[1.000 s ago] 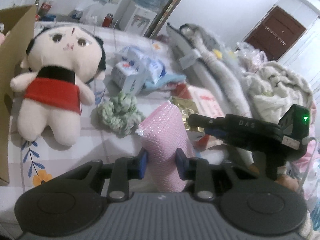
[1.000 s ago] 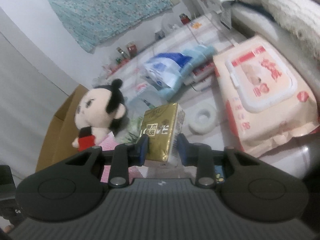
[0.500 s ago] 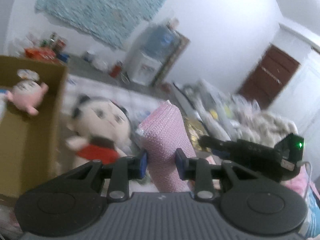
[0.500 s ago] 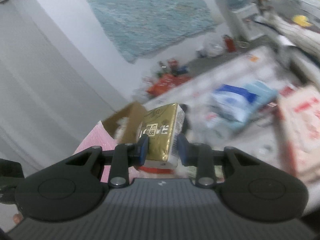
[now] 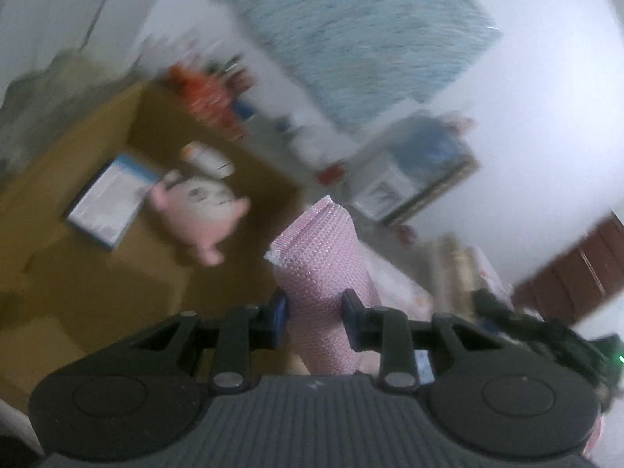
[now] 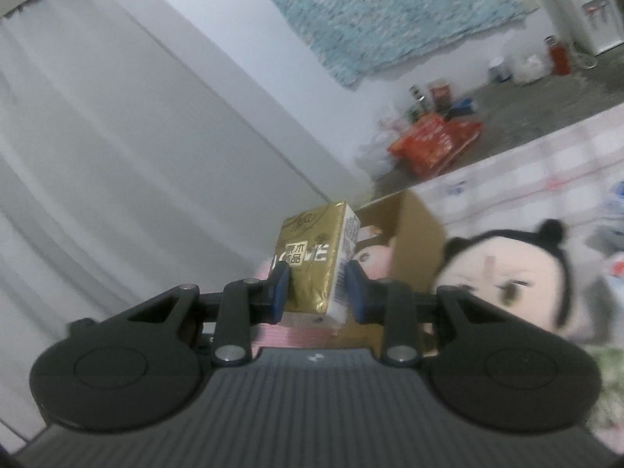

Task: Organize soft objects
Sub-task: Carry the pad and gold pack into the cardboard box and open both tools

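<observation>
Cardboard box lies ahead and left of your left gripper, which pinches the pink sponge; carry it over the opening before letting go. Your right gripper clamps the gold tissue pack, box beyond it; printed Chinese characters, partly legible.

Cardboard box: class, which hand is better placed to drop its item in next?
Probably left. The left gripper holds the pink sponge at the open cardboard box; the right gripper, gripping tissues, sits farther back.
</observation>
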`<state>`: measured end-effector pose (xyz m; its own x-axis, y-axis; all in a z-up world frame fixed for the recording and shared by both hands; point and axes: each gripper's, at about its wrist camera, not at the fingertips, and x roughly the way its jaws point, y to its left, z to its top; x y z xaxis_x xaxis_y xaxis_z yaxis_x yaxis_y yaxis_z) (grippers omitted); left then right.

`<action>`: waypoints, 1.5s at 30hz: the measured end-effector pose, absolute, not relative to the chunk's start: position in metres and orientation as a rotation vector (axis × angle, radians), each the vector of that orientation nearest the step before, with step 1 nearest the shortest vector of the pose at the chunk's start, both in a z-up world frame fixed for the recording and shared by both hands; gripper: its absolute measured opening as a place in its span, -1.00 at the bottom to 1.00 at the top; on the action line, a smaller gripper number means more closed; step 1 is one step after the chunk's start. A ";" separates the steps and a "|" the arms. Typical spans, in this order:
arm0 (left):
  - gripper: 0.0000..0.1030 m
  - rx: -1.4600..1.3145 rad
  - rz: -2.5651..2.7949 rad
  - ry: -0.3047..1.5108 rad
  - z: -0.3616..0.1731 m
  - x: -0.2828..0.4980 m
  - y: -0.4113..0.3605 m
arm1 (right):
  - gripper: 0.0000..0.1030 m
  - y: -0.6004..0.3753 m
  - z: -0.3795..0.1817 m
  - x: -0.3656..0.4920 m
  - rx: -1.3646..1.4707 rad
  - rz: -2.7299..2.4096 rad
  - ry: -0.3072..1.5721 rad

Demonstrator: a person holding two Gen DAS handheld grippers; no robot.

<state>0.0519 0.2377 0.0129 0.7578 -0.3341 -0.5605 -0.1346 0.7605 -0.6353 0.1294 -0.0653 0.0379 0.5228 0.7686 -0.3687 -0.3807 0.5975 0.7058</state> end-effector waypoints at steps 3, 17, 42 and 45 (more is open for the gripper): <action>-0.41 -0.791 -0.041 0.806 -0.020 0.082 0.264 | -0.42 -0.033 0.038 0.156 0.577 0.762 0.761; -0.38 -0.860 0.180 1.055 -0.111 0.155 0.320 | -0.42 0.023 0.026 0.215 0.499 0.804 0.837; 0.02 -0.766 0.288 1.131 -0.114 0.164 0.313 | -0.54 0.131 0.008 0.276 -0.038 0.666 0.925; 0.02 -0.777 0.282 1.138 -0.117 0.167 0.312 | -0.54 0.131 0.009 0.277 -0.028 0.671 0.912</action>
